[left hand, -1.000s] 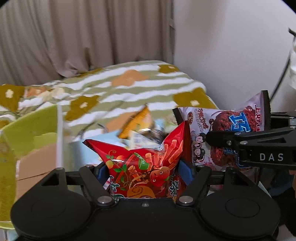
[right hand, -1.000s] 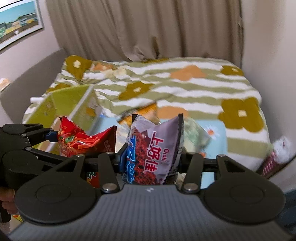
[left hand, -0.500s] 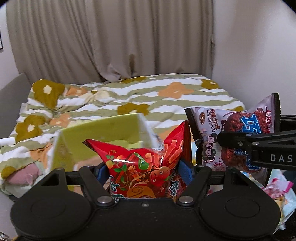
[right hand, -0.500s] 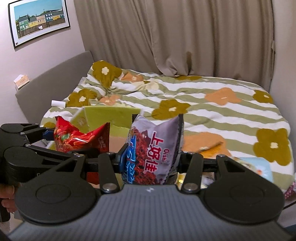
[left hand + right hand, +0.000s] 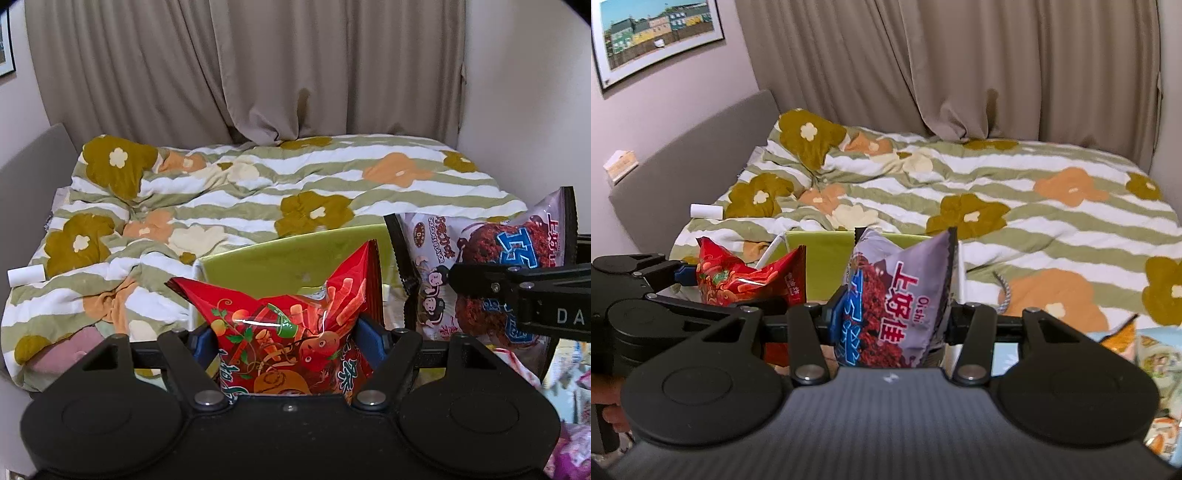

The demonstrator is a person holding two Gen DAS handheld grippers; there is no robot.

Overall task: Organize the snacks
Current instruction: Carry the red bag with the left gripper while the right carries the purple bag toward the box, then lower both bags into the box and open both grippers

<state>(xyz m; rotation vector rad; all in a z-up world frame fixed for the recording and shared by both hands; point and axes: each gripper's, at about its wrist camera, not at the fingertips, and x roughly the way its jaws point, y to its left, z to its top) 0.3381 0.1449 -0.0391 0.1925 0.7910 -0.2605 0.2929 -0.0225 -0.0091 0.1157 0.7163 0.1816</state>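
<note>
The left gripper (image 5: 288,339) is clamped on a red snack bag (image 5: 291,332), its blue pads pressing the bag's two sides, so the bag sits squarely between the fingers and rises toward 12 o'clock from them. The bag stands upright with its long axis vertical, its two top corners flaring out toward 10 and 1 o'clock. At 3 o'clock from it, the right gripper (image 5: 890,314) grips a grey and purple snack bag (image 5: 901,295) in the same way, pinched between its pads, upright, top edge toward 12 o'clock, with printed red characters running down its face. In the left wrist view this second bag (image 5: 480,269) appears beside the red one, apart from it. Behind both bags, at 12 o'clock, stands an open cardboard box (image 5: 295,258) with a lime-green inner flap raised; its contents are hidden by the bags. The box rests on a bed (image 5: 258,192) covered by a green and white striped quilt with big flowers. More snack packets (image 5: 1156,354) lie at 4 o'clock of the right gripper on the bed's near edge. A hand (image 5: 611,417) shows at the right view's 8 o'clock.
</note>
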